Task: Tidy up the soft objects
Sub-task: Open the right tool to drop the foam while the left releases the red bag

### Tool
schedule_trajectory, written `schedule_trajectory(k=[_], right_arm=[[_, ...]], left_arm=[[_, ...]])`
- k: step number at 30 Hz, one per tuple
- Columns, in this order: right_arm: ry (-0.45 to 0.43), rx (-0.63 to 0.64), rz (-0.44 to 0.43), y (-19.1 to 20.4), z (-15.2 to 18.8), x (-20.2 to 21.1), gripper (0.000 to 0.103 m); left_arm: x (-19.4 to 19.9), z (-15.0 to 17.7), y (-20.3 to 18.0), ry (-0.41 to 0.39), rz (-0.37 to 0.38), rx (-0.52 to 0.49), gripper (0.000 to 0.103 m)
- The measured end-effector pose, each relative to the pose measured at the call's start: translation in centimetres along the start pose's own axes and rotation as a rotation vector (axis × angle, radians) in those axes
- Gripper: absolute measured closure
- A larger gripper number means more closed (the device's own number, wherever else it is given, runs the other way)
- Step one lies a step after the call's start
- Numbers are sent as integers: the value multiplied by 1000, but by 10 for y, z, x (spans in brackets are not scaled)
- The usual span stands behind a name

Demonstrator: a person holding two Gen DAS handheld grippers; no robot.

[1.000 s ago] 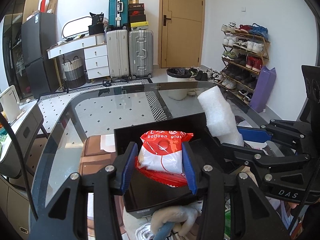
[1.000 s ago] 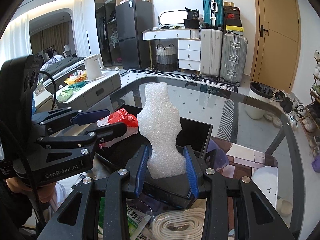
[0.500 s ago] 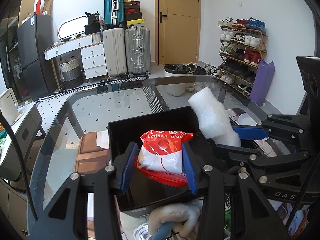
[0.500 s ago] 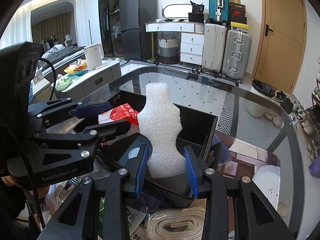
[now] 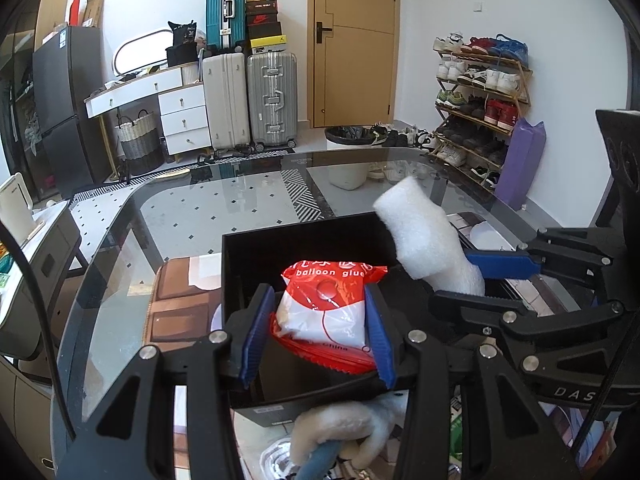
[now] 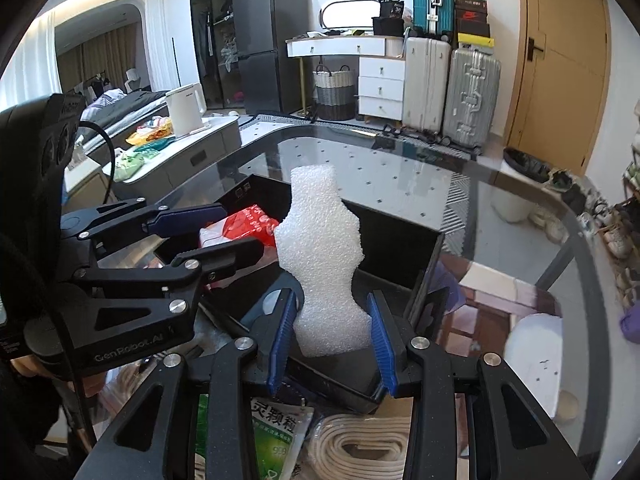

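Observation:
A red and white packet printed "balloon glue" (image 5: 326, 320) hangs over the open black box (image 5: 304, 240), and my left gripper (image 5: 319, 292) is shut on its sides. To its right, a white foam piece (image 5: 420, 232) leans over the same box, clamped at its lower end by my right gripper (image 5: 452, 280). In the right wrist view the foam piece (image 6: 320, 232) stands upright between the blue pads of the right gripper (image 6: 331, 296), above the box (image 6: 396, 240). The left gripper (image 6: 242, 227) and its packet (image 6: 248, 224) show at the left.
The box rests on a glass table (image 5: 200, 216). A white plush toy (image 5: 344, 428) lies against the box's near side, with a coiled white rope (image 6: 360, 448) and a green packet (image 6: 276, 436) beside it. A brown mat (image 5: 180, 308) lies left of the box.

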State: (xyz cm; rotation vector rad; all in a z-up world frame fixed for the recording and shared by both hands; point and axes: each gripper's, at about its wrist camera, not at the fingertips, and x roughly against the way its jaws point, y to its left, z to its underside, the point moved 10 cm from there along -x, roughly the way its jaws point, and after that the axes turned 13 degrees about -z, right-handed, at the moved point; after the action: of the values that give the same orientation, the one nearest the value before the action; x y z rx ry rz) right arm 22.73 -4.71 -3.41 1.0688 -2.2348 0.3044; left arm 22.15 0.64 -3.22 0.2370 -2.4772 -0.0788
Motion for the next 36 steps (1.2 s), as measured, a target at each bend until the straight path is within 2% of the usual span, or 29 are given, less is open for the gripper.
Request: schedule_trajectory(k=[2, 4, 6, 8, 10, 11, 12, 15, 18, 21, 36], right_arm=[[-30, 9, 10, 1, -2, 8, 61], [-61, 22, 29, 2, -3, 19, 47], [-96, 29, 49, 2, -3, 32, 27], [-121, 18, 64, 2, 0, 45, 16], [-142, -1, 67, -1, 6, 56, 9], [-148, -11, 66, -1, 9, 61, 5], [-152, -23, 65, -2, 13, 64, 1], [-145, -51, 61, -3, 27, 71, 1], [-132, -83, 65, -7, 41, 73, 1], [-122, -114, 57, -9, 54, 74, 1], [-107, -139, 63, -13, 68, 80, 1]], left_arm=[[3, 2, 0, 0, 0, -8, 55], [6, 2, -1, -4, 1, -15, 50], [13, 1, -1, -15, -2, -22, 38], [20, 1, 0, -31, -6, -26, 36], [27, 2, 2, -32, -6, -22, 22], [30, 2, 4, -38, -8, -16, 12], [34, 2, 6, -47, -12, -8, 7], [44, 6, 12, -55, -11, 3, 0], [51, 13, 14, -37, 10, 1, 0], [57, 22, 17, -34, -7, -17, 0], [56, 66, 23, 60, -22, -43, 0]])
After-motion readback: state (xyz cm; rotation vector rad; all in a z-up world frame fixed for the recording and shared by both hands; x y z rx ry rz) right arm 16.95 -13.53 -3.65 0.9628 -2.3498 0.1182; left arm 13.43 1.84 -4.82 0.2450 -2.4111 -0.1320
